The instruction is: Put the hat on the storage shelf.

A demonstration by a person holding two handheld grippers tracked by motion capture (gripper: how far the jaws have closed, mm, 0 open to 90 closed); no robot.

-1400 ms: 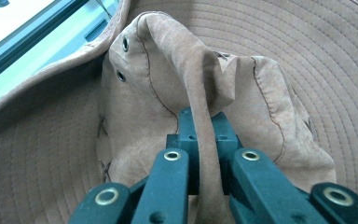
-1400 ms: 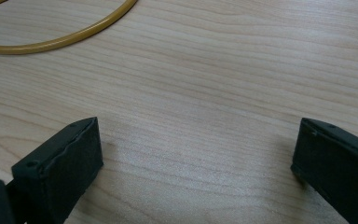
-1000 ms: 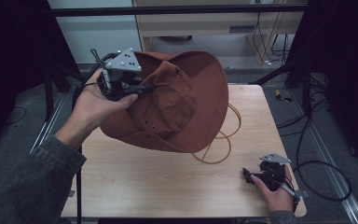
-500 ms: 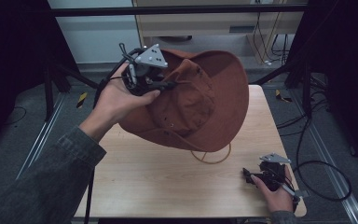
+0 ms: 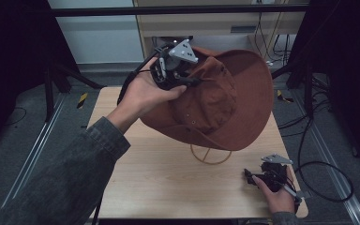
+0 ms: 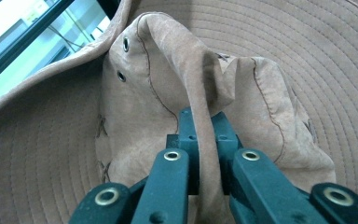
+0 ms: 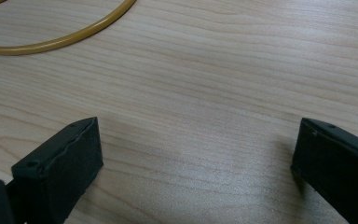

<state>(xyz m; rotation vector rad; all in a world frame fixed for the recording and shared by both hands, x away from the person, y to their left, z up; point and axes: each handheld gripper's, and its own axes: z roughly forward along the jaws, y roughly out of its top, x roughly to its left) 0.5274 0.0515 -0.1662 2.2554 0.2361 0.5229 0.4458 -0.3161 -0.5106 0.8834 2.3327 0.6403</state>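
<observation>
left gripper (image 5: 192,80) jaws pinching a crown fold of the brown wide-brim hat (image 5: 225,101), held above tabletop (image 5: 168,173); right gripper (image 5: 249,176) jaws spread, resting on tabletop.

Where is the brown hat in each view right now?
High view: brown hat upper centre, lifted above the table, crown pinched by the left gripper.
Left gripper view: crown fold clamped between the jaws, brim all around.
Right gripper view: bare table and open jaws, no hat.
Shared landmark: yellow ring, also.
</observation>
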